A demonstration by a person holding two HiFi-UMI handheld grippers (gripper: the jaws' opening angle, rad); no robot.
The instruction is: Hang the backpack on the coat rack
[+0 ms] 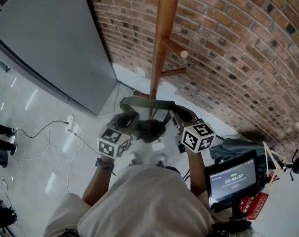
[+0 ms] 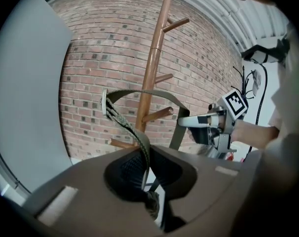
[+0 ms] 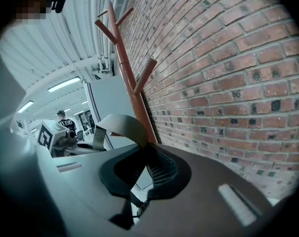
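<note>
A dark backpack (image 1: 149,130) hangs by its olive strap (image 1: 145,102) between two hand-held grippers, low in front of the post of the coat rack (image 1: 162,38) and not yet on any peg. Whether it clears the floor (image 1: 36,112) cannot be told from the head view.

The left gripper (image 1: 130,118) is clamped down on the webbing at one end of the strap, and the right gripper (image 1: 177,114) is pinched tight on the other. The strap arches between them as an open loop.

The person's forearms reach forward side by side, with both grippers tipped slightly downward toward the rack and their marker cubes uppermost.

The wooden rack stands against a brick wall (image 1: 248,58), and its nearest knobbed peg (image 1: 175,48) sits well above the loop.

The step in hand appears to be carrying the loop to a peg. Done well, that likely means:

- Keep both grips firm and the strap spread wide.
- Raise the loop above the peg's tip.
- Pass the loop over the knob and lower it until the webbing seats close to the post.
- Open the jaws only once the peg takes the bag's weight.

A slack or twisted loop could catch on the knob and slide off.
</note>
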